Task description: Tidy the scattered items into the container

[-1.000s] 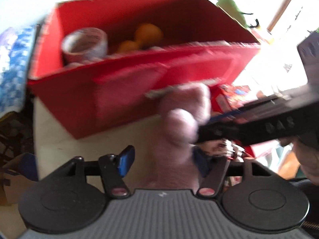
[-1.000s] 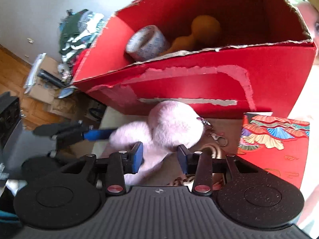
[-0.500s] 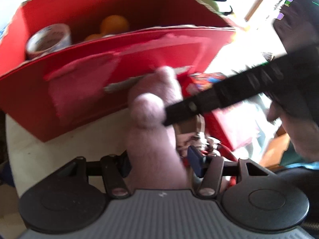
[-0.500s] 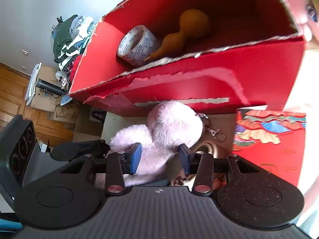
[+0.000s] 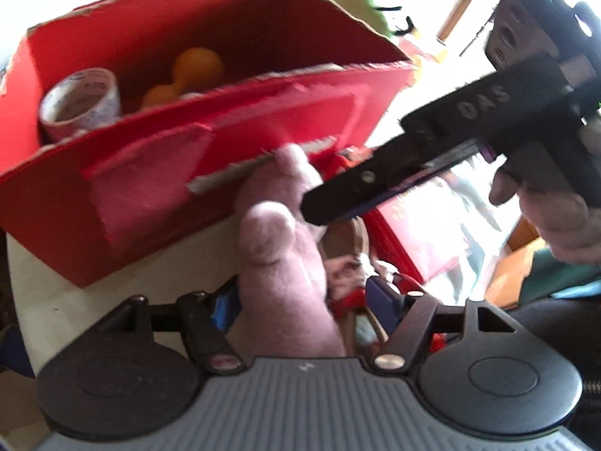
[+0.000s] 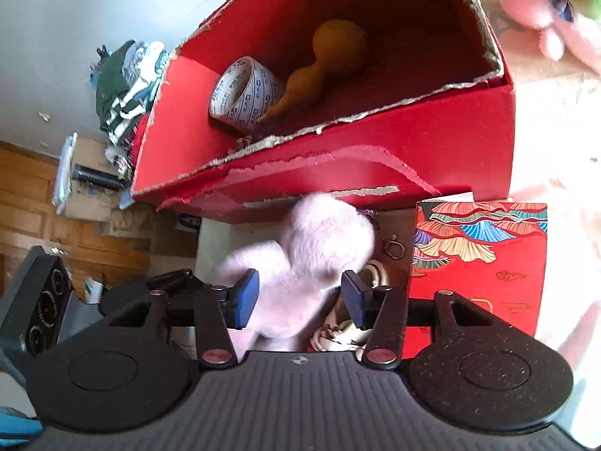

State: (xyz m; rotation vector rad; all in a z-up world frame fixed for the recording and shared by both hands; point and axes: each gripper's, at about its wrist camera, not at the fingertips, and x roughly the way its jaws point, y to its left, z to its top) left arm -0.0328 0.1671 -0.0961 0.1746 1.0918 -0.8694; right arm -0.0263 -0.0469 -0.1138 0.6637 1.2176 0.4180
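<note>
Tape roll [image 6: 244,94] and gourd [image 6: 323,67] lying in red box [image 6: 450,143]; pink plush [image 6: 315,259] remaining outside at lower centre, both grippers [image 6: 296,297] [image 5: 304,300] spreading around it, unclamped.

A home: wood floor [image 6: 33,195], heaped clothes [image 6: 124,82], plush toy [image 6: 544,3]

Pink plush [image 6: 319,248] beside red box [image 6: 432,150] (tape inside).

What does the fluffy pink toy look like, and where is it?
The fluffy pink toy is pale pink plush with a round head and soft body. It lies on the table just outside the red box, its head against the front wall. A metal clip sits beside its head. Both the left claw and right claw straddle it, jaws opening, pads not squeezing it.
</note>
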